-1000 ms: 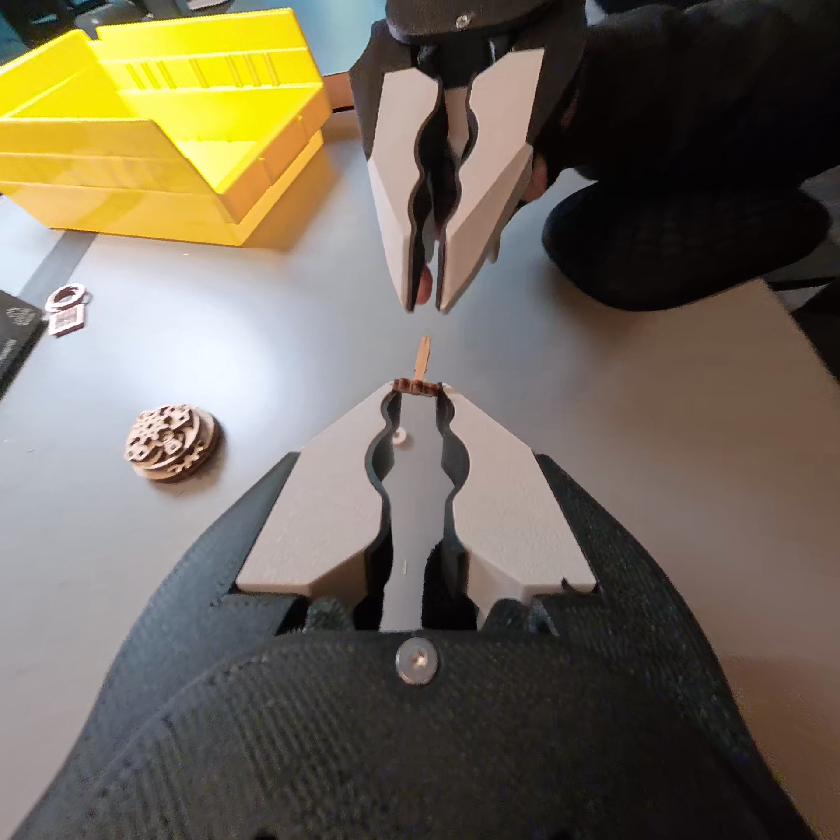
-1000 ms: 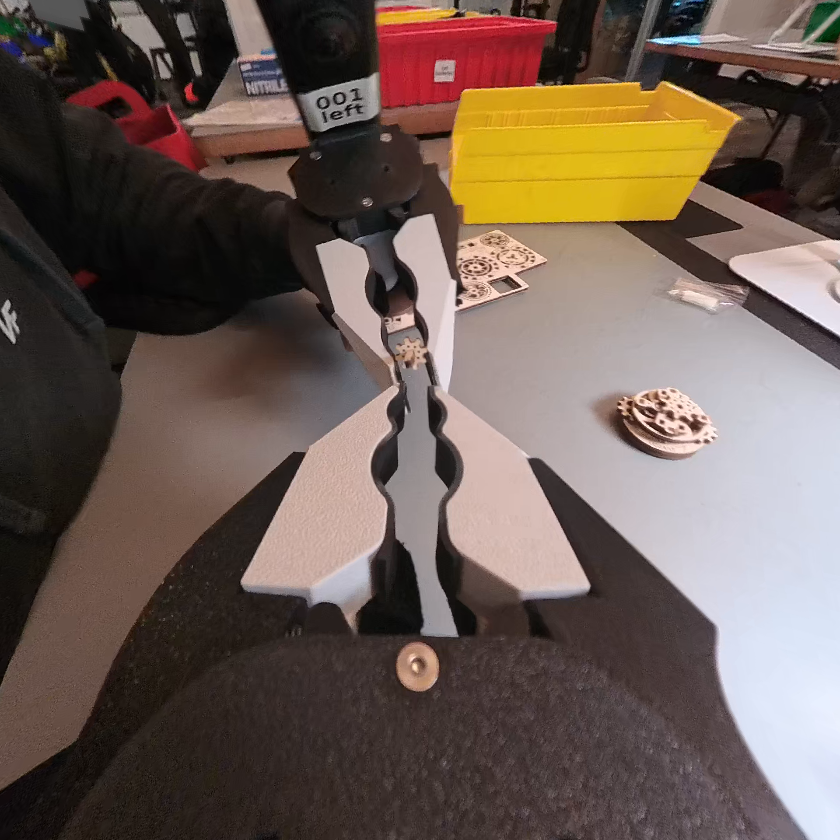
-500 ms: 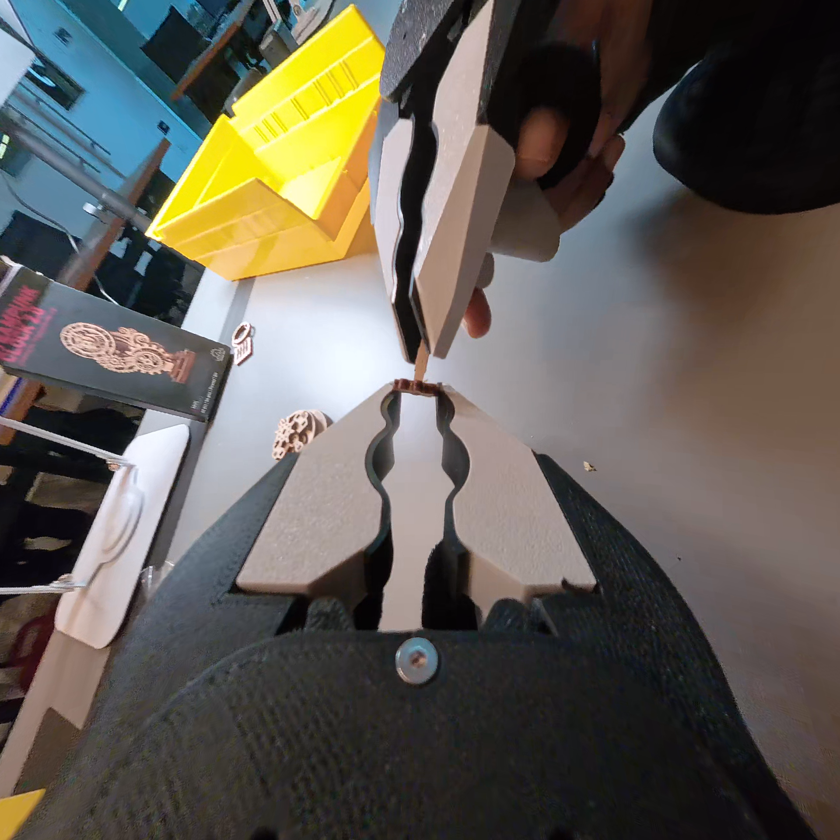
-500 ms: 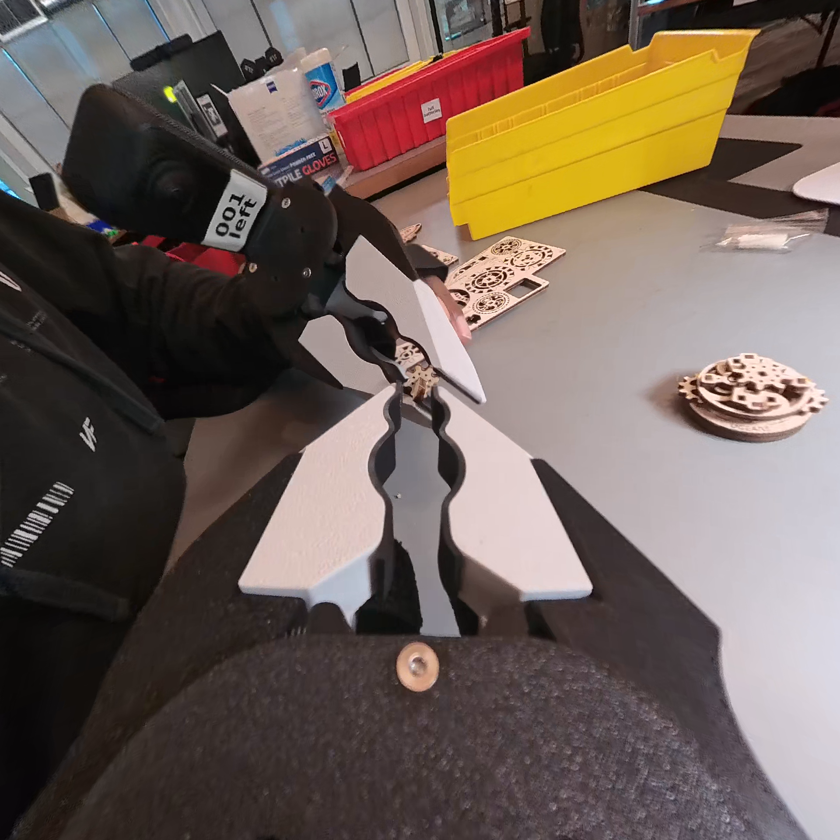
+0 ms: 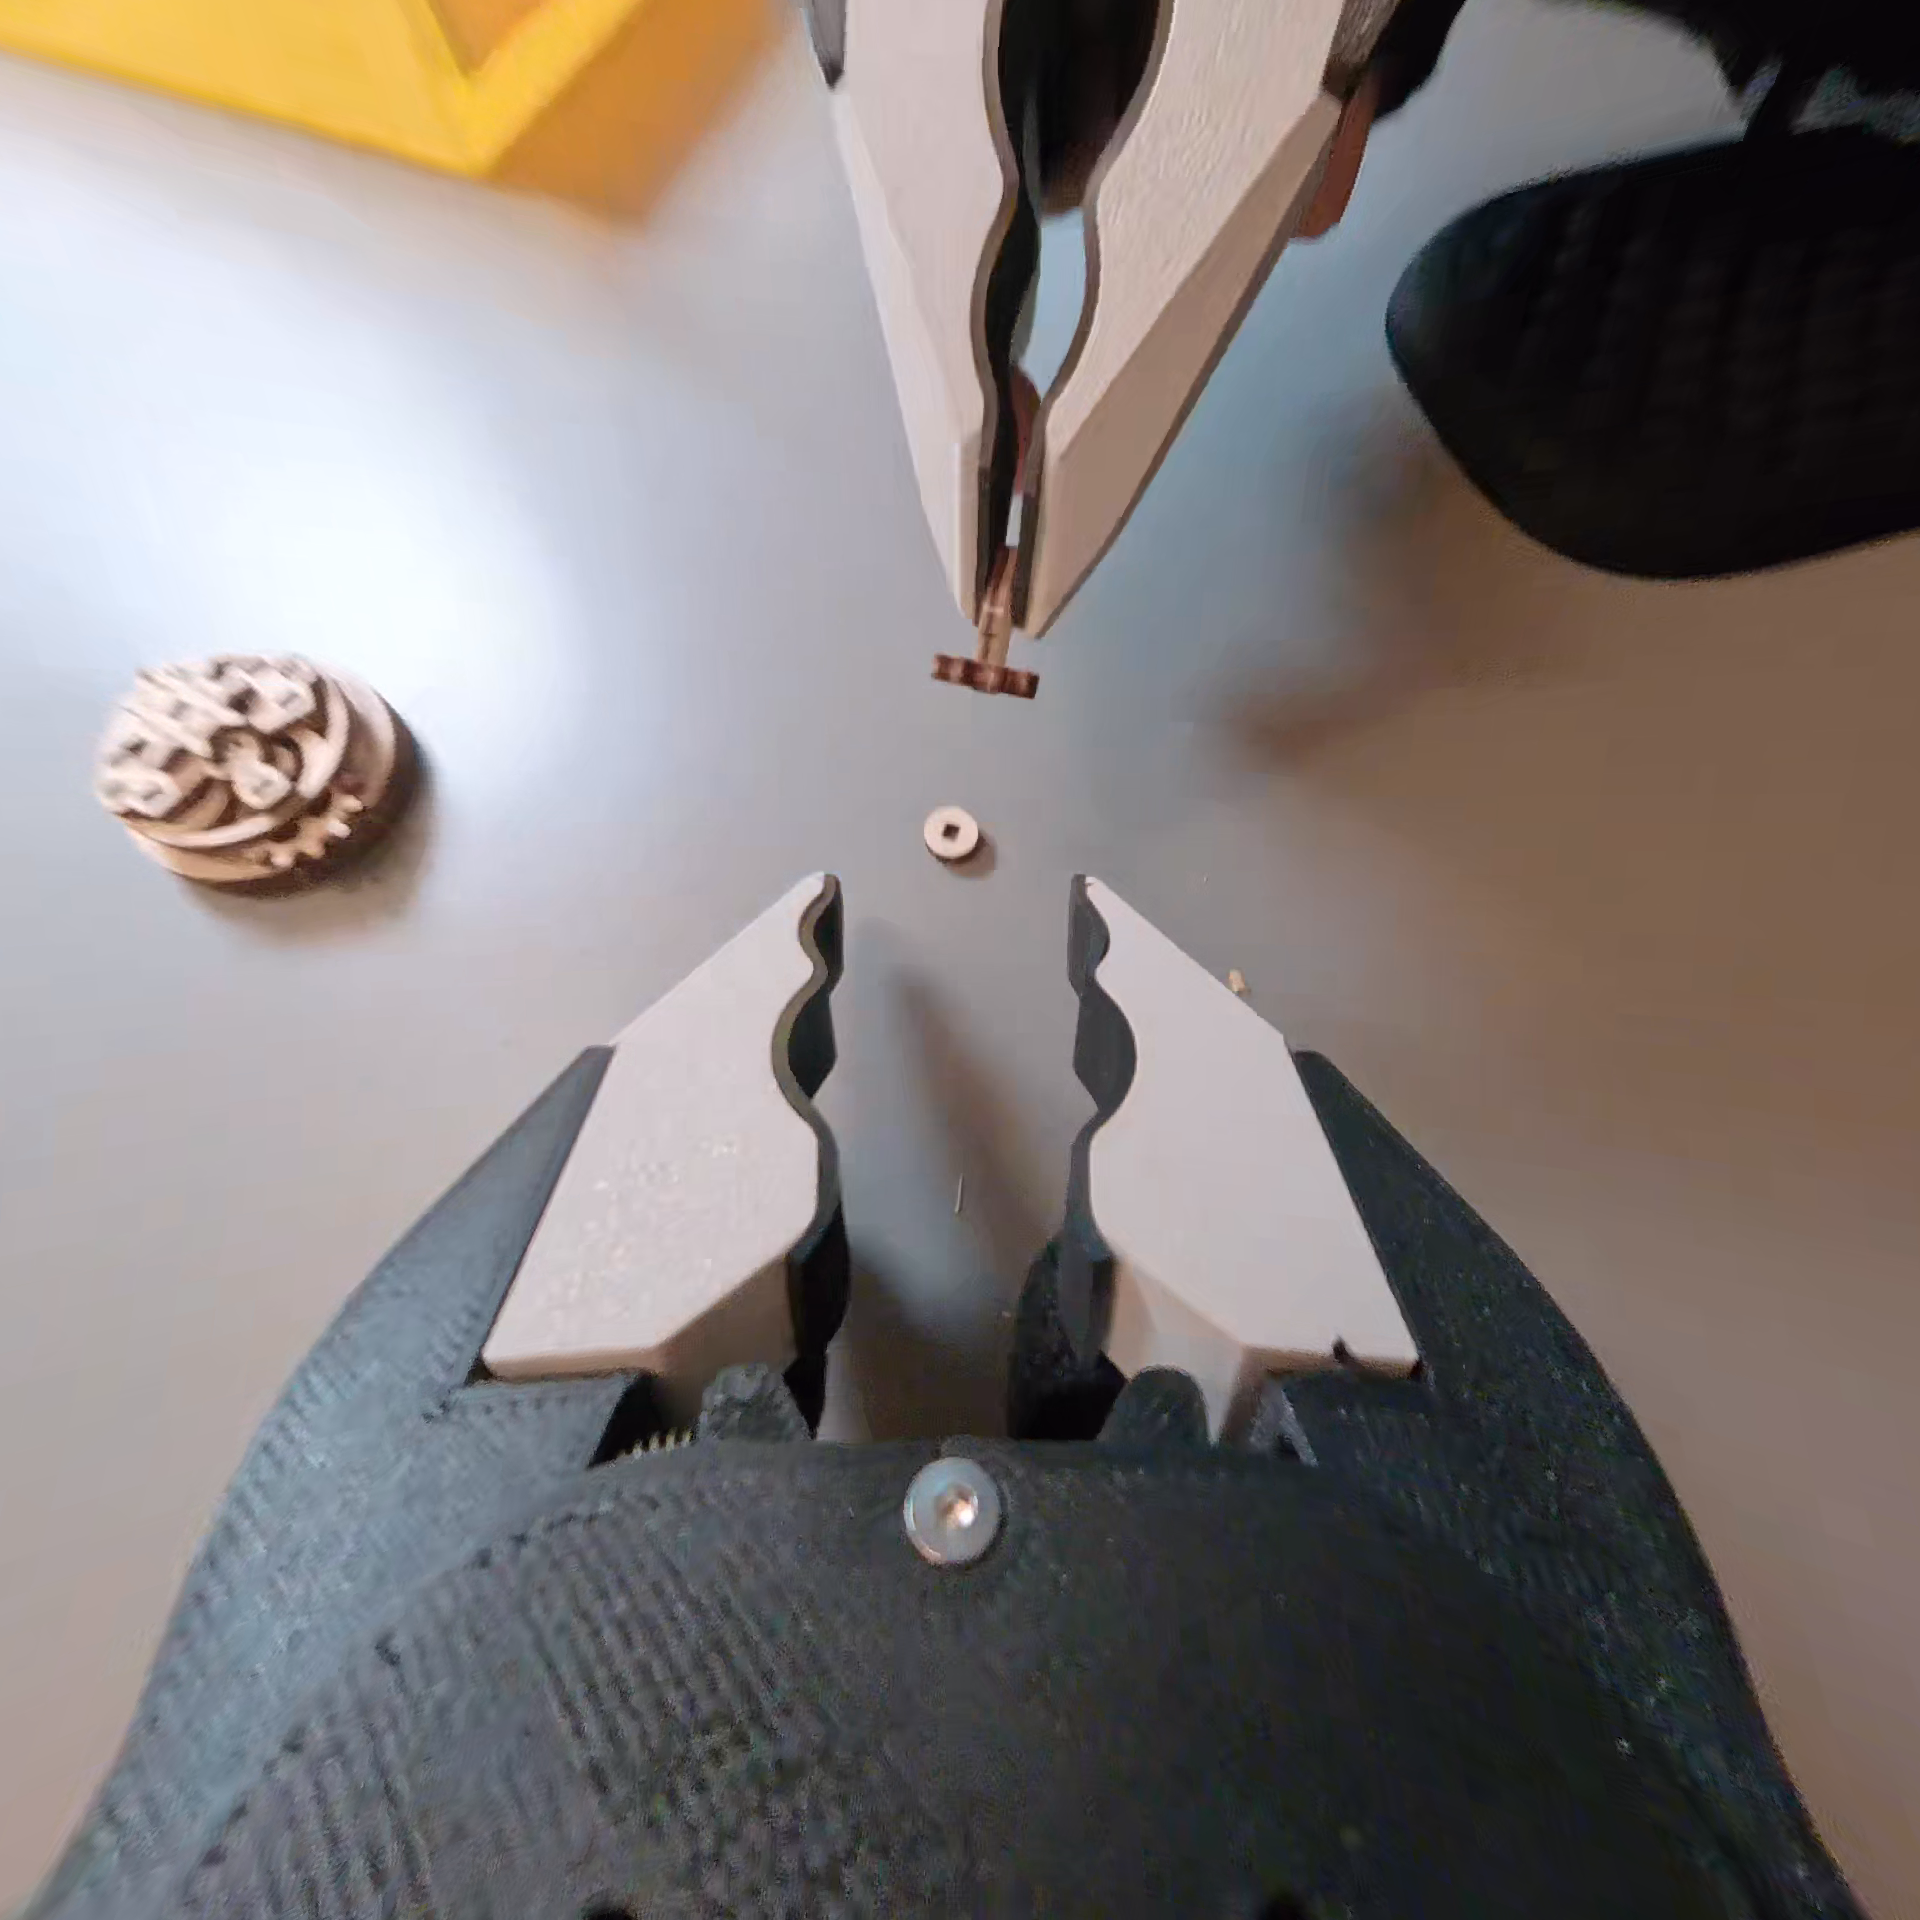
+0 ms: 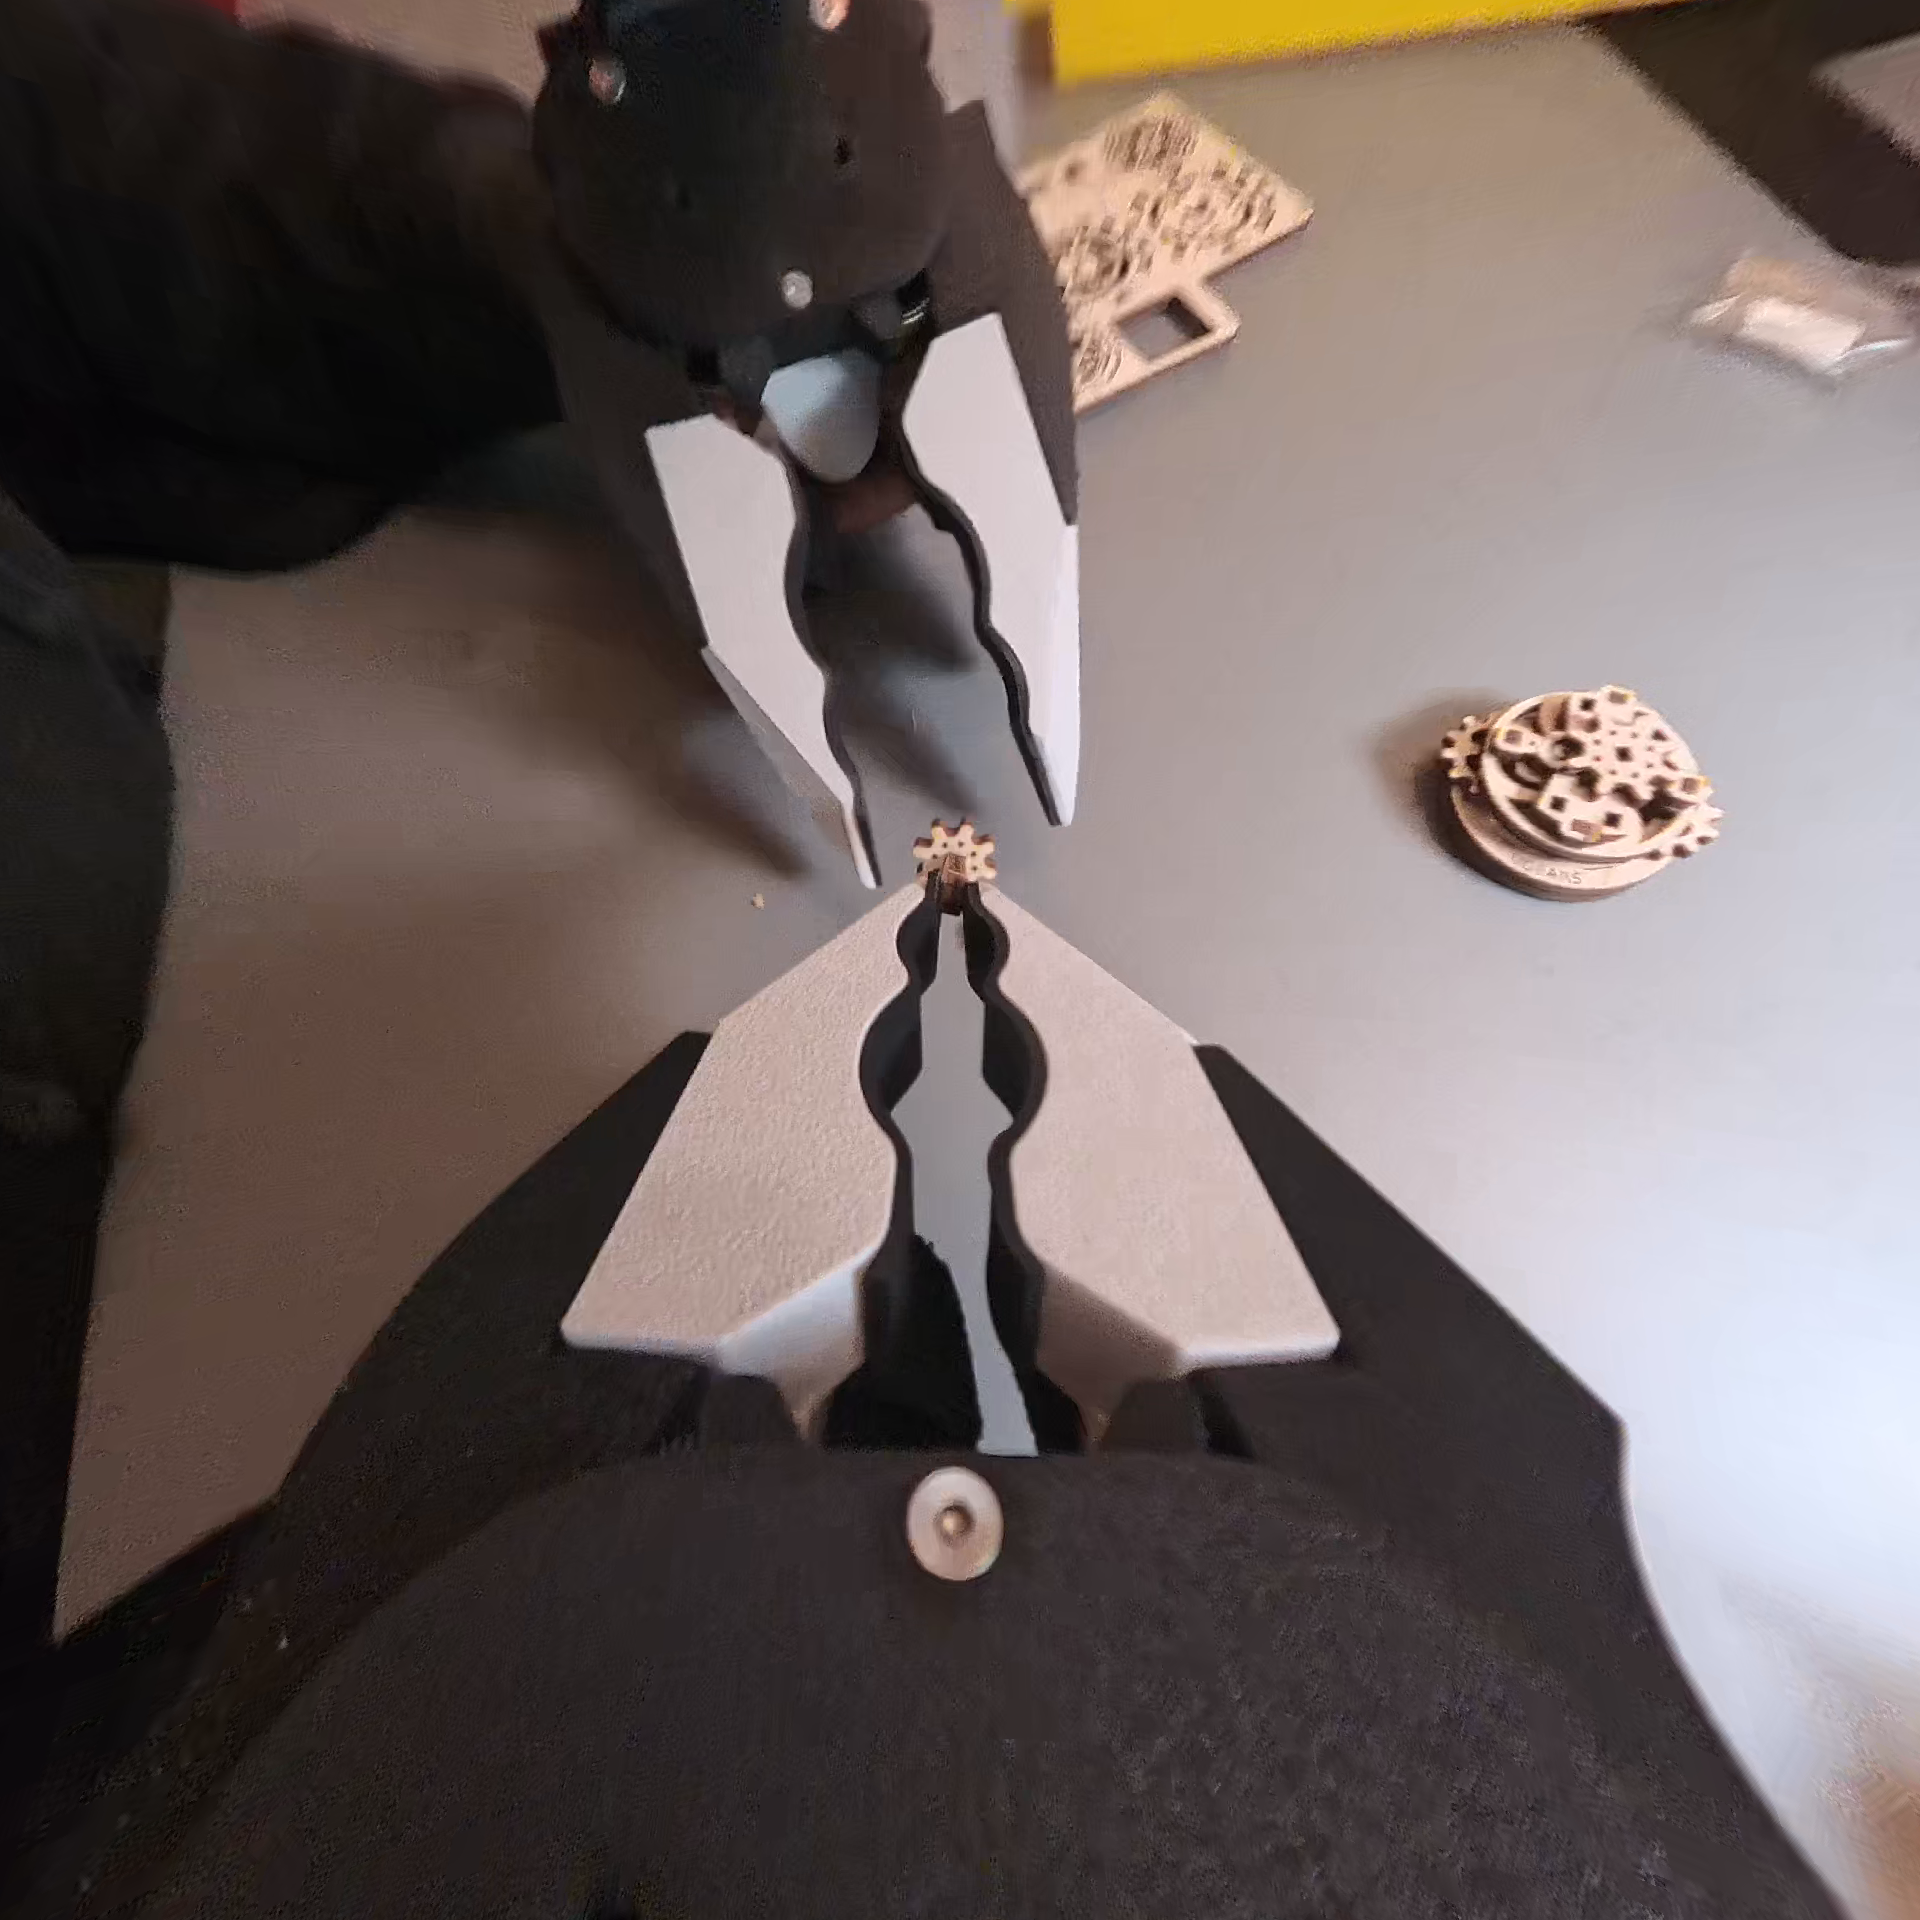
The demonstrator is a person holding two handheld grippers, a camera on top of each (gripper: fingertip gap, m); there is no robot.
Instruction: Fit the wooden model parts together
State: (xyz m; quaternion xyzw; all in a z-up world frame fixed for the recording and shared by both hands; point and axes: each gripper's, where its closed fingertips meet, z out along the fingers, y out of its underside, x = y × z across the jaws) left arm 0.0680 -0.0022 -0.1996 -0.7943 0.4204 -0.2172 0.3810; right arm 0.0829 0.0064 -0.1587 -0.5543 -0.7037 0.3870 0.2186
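My right gripper [image 6: 951,906] is shut on a short wooden peg that carries a small toothed gear [image 6: 954,850] on its far end. In the left wrist view it comes down from the top [image 5: 1003,613], with the gear [image 5: 985,675] held just above the grey table. My left gripper [image 5: 956,883] is open and empty, and faces the right gripper tip to tip. A small wooden washer [image 5: 956,836] with a square hole lies flat on the table just beyond my left fingertips, below the gear.
A round wooden gear assembly [image 5: 249,769] lies on the table to the left, and it also shows in the right wrist view [image 6: 1579,790]. A yellow bin [image 5: 416,83], a laser-cut wooden parts sheet [image 6: 1164,229] and a small plastic bag [image 6: 1787,322] lie farther off. A dark-sleeved arm [image 5: 1662,364] rests at the right.
My left gripper has opened and let go of the small gear. The right gripper has shut on the peg and now holds peg and gear. Both grippers have levelled out over the table.
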